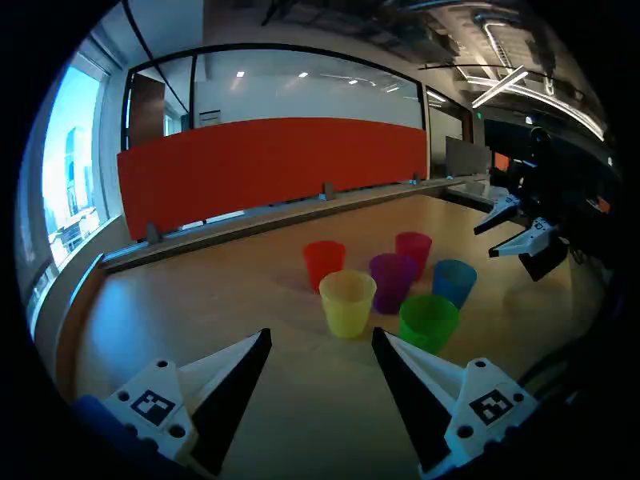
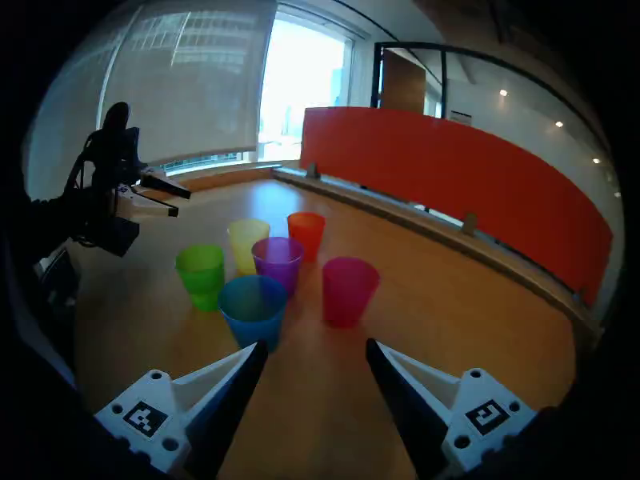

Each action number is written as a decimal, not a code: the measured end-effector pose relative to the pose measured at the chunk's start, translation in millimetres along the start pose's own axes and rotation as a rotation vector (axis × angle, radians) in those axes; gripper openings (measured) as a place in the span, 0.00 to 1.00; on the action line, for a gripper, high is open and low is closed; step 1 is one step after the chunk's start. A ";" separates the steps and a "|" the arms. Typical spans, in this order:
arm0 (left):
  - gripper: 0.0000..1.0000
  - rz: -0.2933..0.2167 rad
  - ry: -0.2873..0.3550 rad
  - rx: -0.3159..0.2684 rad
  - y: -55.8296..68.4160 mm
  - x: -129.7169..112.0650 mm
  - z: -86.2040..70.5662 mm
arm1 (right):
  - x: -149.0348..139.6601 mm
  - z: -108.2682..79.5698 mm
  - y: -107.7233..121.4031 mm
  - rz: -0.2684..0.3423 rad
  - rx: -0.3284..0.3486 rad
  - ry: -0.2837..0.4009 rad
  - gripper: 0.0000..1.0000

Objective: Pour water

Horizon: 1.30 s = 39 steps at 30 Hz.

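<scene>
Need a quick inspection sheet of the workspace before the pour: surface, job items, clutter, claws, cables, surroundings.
Surface: wooden table, smooth, no spills seen.
Job's things: six upright cups clustered: orange cup, yellow cup, purple cup, pink cup, blue cup, green cup; contents cannot be told.
Clutter: nothing seen.
Grippers: left claw open, right claw open, both short of the cups, holding nothing.
Cables: thin dark loop behind the left claw, likely a lead.
Surroundings: orange partition along the table edge, window with blind.

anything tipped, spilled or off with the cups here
Nothing stands out. The red, yellow, purple, pink, blue and green cups all stand upright on the table, no spill shows, and the left gripper and right gripper are open, clear of them.
</scene>
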<state>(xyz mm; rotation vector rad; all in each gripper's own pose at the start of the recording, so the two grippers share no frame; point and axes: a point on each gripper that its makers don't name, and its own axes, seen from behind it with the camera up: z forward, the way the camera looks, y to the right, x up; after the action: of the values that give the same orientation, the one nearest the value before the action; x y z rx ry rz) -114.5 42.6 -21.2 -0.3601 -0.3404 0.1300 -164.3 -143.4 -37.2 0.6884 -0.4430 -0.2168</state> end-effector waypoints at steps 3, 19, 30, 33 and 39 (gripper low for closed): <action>0.94 -0.023 0.023 0.053 -9.1 3.0 -7.5 | 5.3 -13.4 5.0 0.018 -0.049 0.028 0.95; 0.94 -0.131 0.159 0.277 -43.2 24.0 -28.7 | 22.7 -53.9 39.8 0.114 -0.348 0.123 0.95; 0.94 -0.158 0.216 0.343 -43.3 35.4 -28.3 | 38.1 -67.7 74.0 0.168 -0.531 0.220 0.96; 0.94 -0.151 0.221 0.359 -43.3 35.1 -27.1 | 44.2 -73.2 84.4 0.181 -0.582 0.251 0.96; 0.94 -0.158 0.234 0.389 -43.7 31.2 -23.4 | 56.4 -82.0 93.8 0.218 -0.635 0.321 0.96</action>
<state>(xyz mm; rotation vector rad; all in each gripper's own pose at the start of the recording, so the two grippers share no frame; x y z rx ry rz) -74.3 0.2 -16.3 0.0381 -0.1063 -0.0027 -71.9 -45.3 -13.7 0.0438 -0.1203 -0.0307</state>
